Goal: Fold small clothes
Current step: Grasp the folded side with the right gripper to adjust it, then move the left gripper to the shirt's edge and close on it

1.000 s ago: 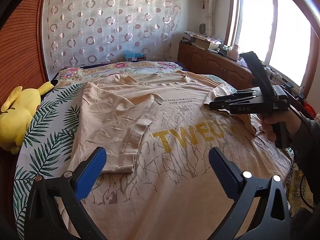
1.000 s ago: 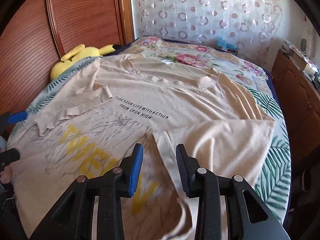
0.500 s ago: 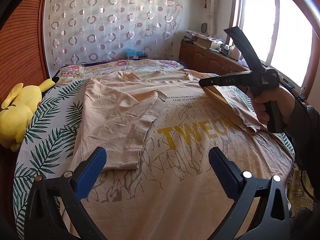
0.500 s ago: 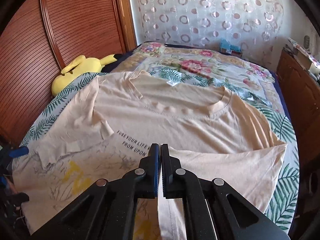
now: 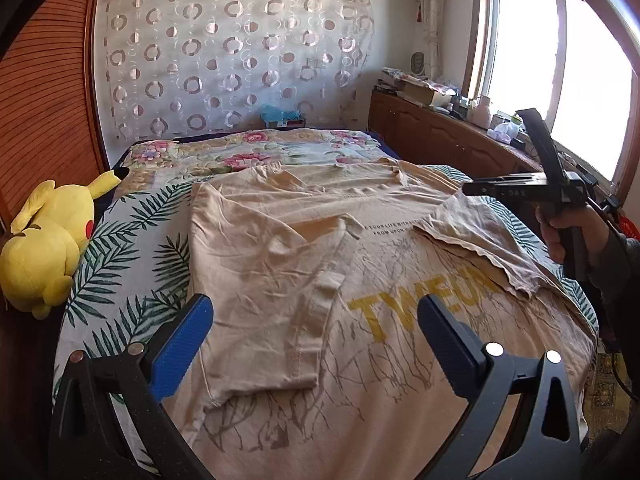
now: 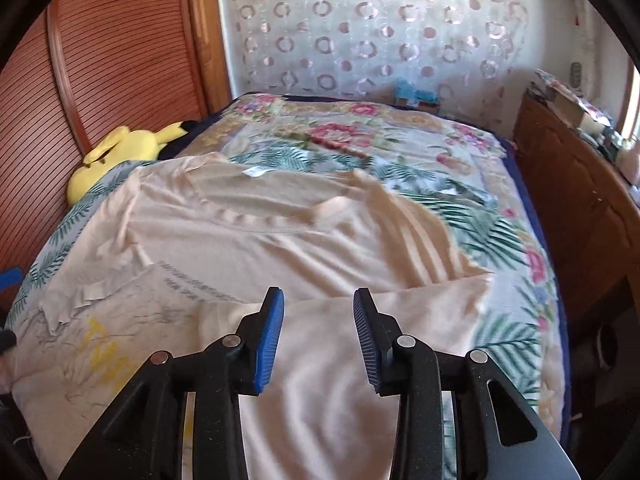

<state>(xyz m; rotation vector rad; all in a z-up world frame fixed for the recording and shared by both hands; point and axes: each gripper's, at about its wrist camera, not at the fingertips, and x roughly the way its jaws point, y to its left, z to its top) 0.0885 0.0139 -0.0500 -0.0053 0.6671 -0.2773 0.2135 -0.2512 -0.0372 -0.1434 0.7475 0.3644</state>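
On the bed (image 5: pixel 120 248) lies a tan T-shirt (image 5: pixel 360 288) with both sleeves folded in. Above it, the left hand-held gripper (image 5: pixel 312 332) and the right hand-held gripper (image 6: pixel 318 336) both have their fingers apart, holding nothing. Beside it sits a yellow plush toy (image 5: pixel 44 248).

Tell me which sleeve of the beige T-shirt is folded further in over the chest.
The left-hand sleeve in the left wrist view: its flap covers a broad strip down to near the left gripper. The other sleeve is only a small turned-in corner.
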